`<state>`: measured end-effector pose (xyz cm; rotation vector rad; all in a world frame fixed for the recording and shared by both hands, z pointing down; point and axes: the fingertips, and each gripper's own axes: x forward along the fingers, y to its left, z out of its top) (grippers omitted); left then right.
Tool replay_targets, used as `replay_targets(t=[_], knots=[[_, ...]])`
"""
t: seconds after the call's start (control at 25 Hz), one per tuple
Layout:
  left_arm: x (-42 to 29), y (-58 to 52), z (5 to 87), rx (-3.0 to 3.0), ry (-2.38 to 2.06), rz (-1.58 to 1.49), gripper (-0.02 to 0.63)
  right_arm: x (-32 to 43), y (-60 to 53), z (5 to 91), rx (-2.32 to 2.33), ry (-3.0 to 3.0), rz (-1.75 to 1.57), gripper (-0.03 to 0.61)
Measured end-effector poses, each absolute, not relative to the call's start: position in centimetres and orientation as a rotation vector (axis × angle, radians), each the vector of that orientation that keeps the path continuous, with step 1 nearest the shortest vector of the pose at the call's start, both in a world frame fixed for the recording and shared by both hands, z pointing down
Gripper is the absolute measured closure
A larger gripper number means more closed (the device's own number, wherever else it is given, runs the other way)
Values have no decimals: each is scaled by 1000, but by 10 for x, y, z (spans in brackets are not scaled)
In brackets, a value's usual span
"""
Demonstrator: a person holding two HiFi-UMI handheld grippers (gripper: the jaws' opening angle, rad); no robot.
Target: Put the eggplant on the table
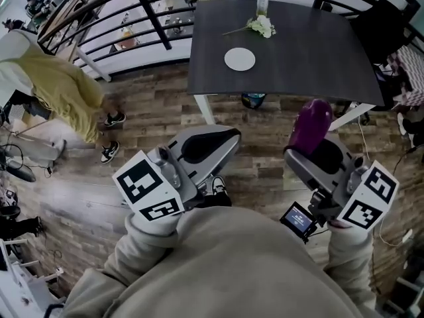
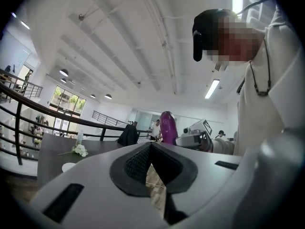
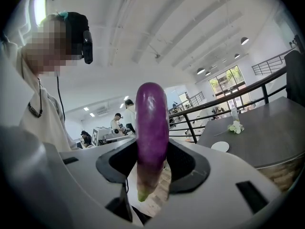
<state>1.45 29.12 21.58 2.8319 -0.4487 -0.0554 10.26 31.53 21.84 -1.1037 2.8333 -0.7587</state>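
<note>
In the head view, the person is standing on the wood floor on the near side of the dark table (image 1: 311, 52), both grippers held out in front at about the same level. The right gripper (image 1: 313, 148) is grasping the eggplant (image 1: 310, 124), which is sticking upright out of its jaws, short of the table's near right edge and not yet over the top. The left gripper (image 1: 213, 144) is carrying nothing, probably just keeping clear. On the table's far-left part a white plate (image 1: 239, 59) and a small bunch of flowers (image 1: 262, 26) are sitting, leaving the near right part bare, so that looks like the easiest landing spot.

In the left gripper view, the jaws are sitting clenched, tip against tip, with only floor showing through the gap beneath them. The eggplant (image 2: 167, 127) is rising at the right, above the right gripper (image 2: 193, 138), and the table (image 2: 52, 151) is lying at the left.

In the right gripper view, the pads are pressing on the eggplant (image 3: 151, 137) around its lower half, green stem end pointing down and the rounded purple end up. Gripping low is leaving most of its length free, so it will likely need tipping over to lie flat on the table (image 3: 267, 137) at the right.
</note>
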Motion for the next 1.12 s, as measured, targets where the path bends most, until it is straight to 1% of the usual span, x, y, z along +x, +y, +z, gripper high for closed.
replay_targets(t=[0.4,0.68,1.12], knots=[[-24,204,216,2833,-365,-82,609,64,229,213,-1193,2821,-746,382],[-50,165,232,2835,-312,-38,609,42,184,218,-1245,2811,-756,382],[-51,136,246,2781,-316,-69,609,49,143,223,-1274,2817,-773,382]])
